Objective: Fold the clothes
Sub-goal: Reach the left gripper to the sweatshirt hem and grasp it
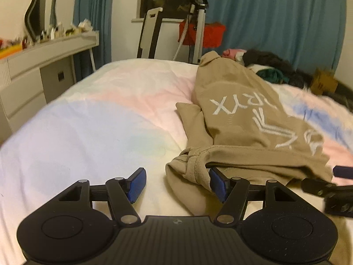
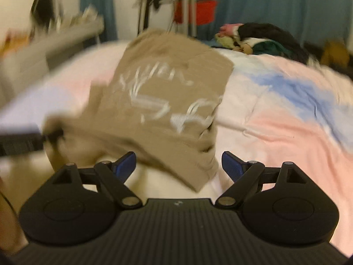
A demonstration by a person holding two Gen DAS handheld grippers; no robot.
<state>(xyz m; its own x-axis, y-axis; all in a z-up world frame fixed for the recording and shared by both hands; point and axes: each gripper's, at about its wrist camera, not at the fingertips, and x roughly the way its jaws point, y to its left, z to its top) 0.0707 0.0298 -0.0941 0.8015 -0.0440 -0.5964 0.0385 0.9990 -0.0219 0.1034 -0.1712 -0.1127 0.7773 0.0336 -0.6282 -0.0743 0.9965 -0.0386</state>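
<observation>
A tan shirt with white lettering lies on the pastel bedspread, partly folded lengthwise. My left gripper is open at the shirt's near ribbed edge. Bunched tan cloth lies between its blue pads, and the right pad sits just under the fold without pressing. In the blurred right wrist view the shirt reaches toward me, and its near corner lies between the pads of my open right gripper. One of the right gripper's fingers shows at the shirt's right edge.
A pile of dark and coloured clothes lies at the far right of the bed, beside a cardboard box. A white dresser stands to the left. A chair and a red object stand beyond the bed.
</observation>
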